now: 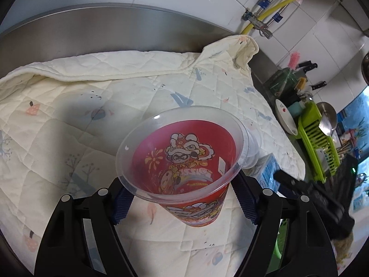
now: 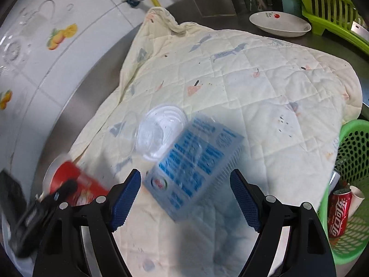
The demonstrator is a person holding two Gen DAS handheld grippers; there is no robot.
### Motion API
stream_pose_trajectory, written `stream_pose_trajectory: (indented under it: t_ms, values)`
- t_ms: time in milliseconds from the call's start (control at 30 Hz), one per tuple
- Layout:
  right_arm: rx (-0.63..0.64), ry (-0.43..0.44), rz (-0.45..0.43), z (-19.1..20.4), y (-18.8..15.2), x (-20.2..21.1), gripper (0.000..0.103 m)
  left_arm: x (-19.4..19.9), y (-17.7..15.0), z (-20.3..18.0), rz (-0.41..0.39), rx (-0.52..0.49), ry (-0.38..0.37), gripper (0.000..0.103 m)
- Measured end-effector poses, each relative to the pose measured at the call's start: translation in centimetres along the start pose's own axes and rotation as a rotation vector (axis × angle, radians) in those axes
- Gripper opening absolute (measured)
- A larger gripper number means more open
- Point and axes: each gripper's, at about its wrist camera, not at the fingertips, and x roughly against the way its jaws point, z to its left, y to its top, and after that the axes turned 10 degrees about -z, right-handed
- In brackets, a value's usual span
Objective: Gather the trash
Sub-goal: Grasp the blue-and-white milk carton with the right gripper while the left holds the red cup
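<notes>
A red plastic cup (image 1: pixel 184 161) with a cartoon print and a clear rim sits between the blue pads of my left gripper (image 1: pixel 182 184), which is shut on it above the quilt (image 1: pixel 92 97). Behind it stand a clear cup (image 1: pixel 253 147) and a blue-and-white carton (image 1: pixel 268 168). In the right wrist view my right gripper (image 2: pixel 184 173) is open, its pads apart from the blurred carton (image 2: pixel 193 161) lying just ahead between them. A clear plastic cup (image 2: pixel 159 133) lies beside the carton. The red cup (image 2: pixel 73 180) shows at lower left, in the left gripper (image 2: pixel 53 198).
A green mesh basket (image 2: pixel 352 161) at the right holds a red cola can (image 2: pixel 339 212). A white plate (image 2: pixel 280 24) and a green dish rack (image 2: pixel 334 11) stand on the steel counter beyond the quilt (image 2: pixel 253 80). Tiled wall with pipes runs behind.
</notes>
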Motion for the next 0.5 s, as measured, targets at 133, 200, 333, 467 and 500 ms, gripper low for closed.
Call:
stream_pose_trajectory:
  t_ms: [133, 200, 333, 467, 500]
  values:
    - [-0.054, -0.046, -0.004, 0.2, 0.7, -1.2, 0.077, 0.3, 0.0, 0.7, 0.001, 0.001, -0.017, 0.075]
    - [-0.074, -0.061, -0.004, 0.2, 1.0, -1.6, 0.077, 0.2, 0.1, 1.0, 0.002, 0.003, -0.017, 0.075]
    - [-0.09, -0.109, 0.011, 0.0, 1.1, -2.6, 0.077, 0.3, 0.0, 1.3, 0.002, 0.002, -0.031, 0.075]
    - [-0.094, -0.134, 0.027, -0.1, 1.0, -3.5, 0.077, 0.5, -0.1, 1.1, -0.002, -0.014, -0.032, 0.075]
    - [-0.096, -0.139, 0.031, -0.2, 0.9, -3.8, 0.077, 0.5, -0.1, 1.0, -0.001, -0.016, -0.034, 0.075]
